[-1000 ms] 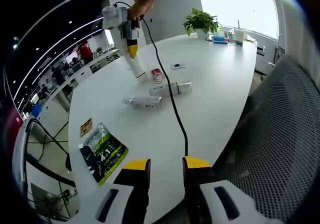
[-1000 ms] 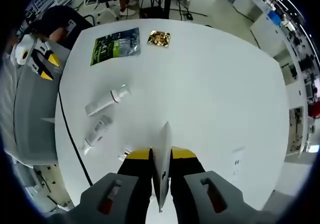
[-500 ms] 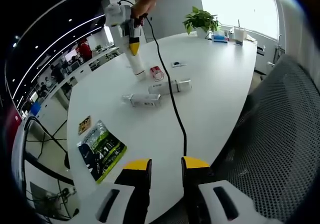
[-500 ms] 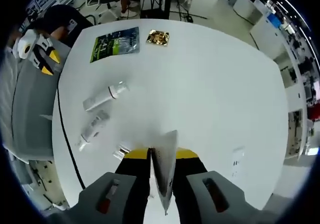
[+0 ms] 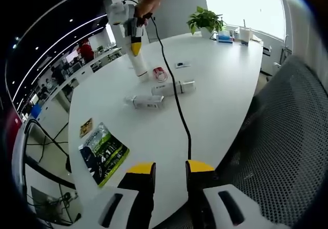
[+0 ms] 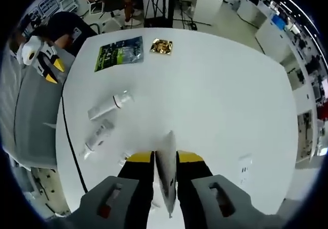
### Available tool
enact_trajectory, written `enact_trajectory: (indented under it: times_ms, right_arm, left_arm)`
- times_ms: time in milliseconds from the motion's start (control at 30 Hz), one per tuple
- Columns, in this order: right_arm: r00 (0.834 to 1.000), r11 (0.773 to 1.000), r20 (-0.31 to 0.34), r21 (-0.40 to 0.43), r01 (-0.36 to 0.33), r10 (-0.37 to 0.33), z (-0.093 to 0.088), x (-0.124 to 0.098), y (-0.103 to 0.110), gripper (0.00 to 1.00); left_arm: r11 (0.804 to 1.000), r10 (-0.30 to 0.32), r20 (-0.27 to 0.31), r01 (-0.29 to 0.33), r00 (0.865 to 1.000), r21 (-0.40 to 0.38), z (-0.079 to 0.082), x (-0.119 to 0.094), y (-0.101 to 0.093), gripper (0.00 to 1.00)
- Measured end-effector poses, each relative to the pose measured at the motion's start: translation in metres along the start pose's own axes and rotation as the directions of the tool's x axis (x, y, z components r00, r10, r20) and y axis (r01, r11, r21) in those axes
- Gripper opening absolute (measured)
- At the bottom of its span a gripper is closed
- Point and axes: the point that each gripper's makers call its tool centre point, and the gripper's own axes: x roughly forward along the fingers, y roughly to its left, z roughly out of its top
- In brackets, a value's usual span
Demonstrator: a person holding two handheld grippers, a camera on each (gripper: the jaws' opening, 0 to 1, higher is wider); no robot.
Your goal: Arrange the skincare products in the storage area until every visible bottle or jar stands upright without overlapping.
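My right gripper (image 6: 165, 160) is shut on a white tube (image 6: 166, 180), which runs forward between the jaws. From the left gripper view, that right gripper (image 5: 134, 47) holds the tube (image 5: 139, 65) nearly upright, and its lower end seems to touch the white table (image 5: 220, 85). Beside it is a small jar with red on it (image 5: 161, 75). Two more white tubes lie flat, one (image 5: 174, 89) (image 6: 106, 106) and another (image 5: 144, 101) (image 6: 97, 135). My left gripper (image 5: 170, 168) is open over the table's near edge with nothing between its jaws; the left gripper (image 6: 43, 60) also appears at far left.
A green packet (image 5: 105, 154) (image 6: 119, 52) and a small gold packet (image 5: 87, 128) (image 6: 161, 46) lie on the table. A black cable (image 5: 179, 116) crosses it past the lying tubes. A mesh chair (image 5: 287, 152) is on the right, a potted plant (image 5: 206, 21) at the far end.
The right gripper has shifted a little with the tube and straightened it from a tilt. The left gripper has stayed open and almost still.
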Motion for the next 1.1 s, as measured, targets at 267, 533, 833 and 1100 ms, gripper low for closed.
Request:
enact_trajectory:
  times_ms: [267,533,833,1100]
  right_arm:
    - [0.997,0.997,0.034,0.040,0.061,-0.062,0.001,-0.017,-0.008,0.36]
    - [0.934,0.942,0.229,0.263,0.210,-0.273,0.016,-0.074,-0.007,0.62]
    - [0.803,0.823,0.343,0.489,0.290,-0.487,-0.001,-0.145,0.045,0.79]
    - [0.694,0.716,0.396,0.653,0.247,-0.601,-0.028,-0.176,0.101,0.88]
  left_arm:
    - [1.000,0.000,0.004,0.000,1.000,0.002,0.001,0.000,0.000,0.24]
    - [0.999,0.001,0.068,-0.004,0.998,0.040,0.013,-0.005,-0.002,0.24]
    - [0.997,-0.025,0.068,0.020,0.997,0.076,0.014,-0.005,-0.008,0.25]
    - [0.996,-0.043,0.048,0.039,0.998,0.084,0.010,-0.004,-0.012,0.23]
